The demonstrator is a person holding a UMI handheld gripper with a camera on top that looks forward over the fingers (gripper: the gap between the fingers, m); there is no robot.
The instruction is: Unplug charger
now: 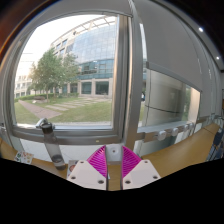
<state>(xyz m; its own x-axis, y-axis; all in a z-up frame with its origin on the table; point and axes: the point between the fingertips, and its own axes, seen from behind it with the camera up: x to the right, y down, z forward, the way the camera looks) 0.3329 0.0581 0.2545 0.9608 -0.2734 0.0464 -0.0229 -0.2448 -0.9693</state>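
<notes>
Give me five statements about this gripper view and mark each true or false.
1. The gripper has its fingers apart with nothing between them. True.
2. A charger is clamped between the pink pads. False: the gap between the pads is bare, and no charger can be made out in this view.
3. A large window lies beyond the fingers. True.
4. Only a brick wall shows through the window. False: a glass-fronted building, trees and a lawn show outside.
5. A window handle sits on the lower frame, ahead of the fingers and to their left. True.
</notes>
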